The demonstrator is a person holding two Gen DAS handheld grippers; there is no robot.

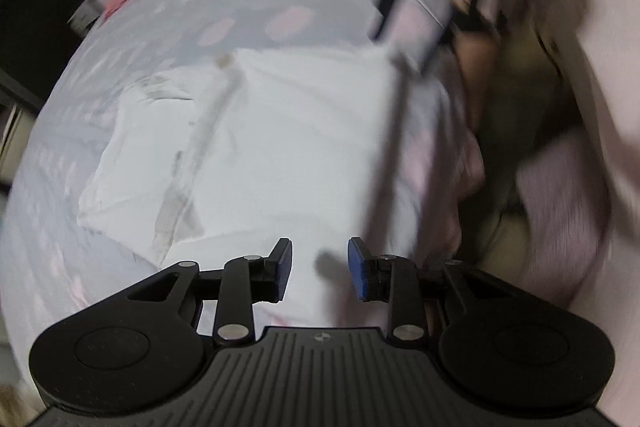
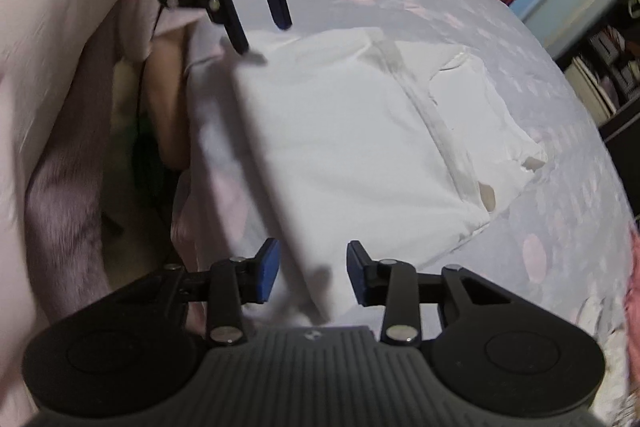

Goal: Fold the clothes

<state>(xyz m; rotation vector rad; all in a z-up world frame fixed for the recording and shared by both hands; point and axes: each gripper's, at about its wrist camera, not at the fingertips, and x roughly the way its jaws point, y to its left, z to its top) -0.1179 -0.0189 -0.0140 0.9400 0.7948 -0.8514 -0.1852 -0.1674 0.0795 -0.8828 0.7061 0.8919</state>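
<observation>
white cotton garment (image 2: 352, 147), folded to a rough rectangle, flat on the grey pink-dotted bedsheet (image 2: 540, 75). left hand-held gripper (image 1: 319, 269) and right hand-held gripper (image 2: 313, 269) both spread wide and empty over the garment's near edge. unclear whether another fold remains; if so, best pinched at matching corners, lifted evenly.

Two wrist cameras, each low and close over the bed

Each looks forward past its own tongs, left tongs (image 1: 319, 269) and right tongs (image 2: 313, 273), from opposite sides, sharing the white garment (image 1: 288, 147) just ahead; the right view also catches the left tongs.
</observation>
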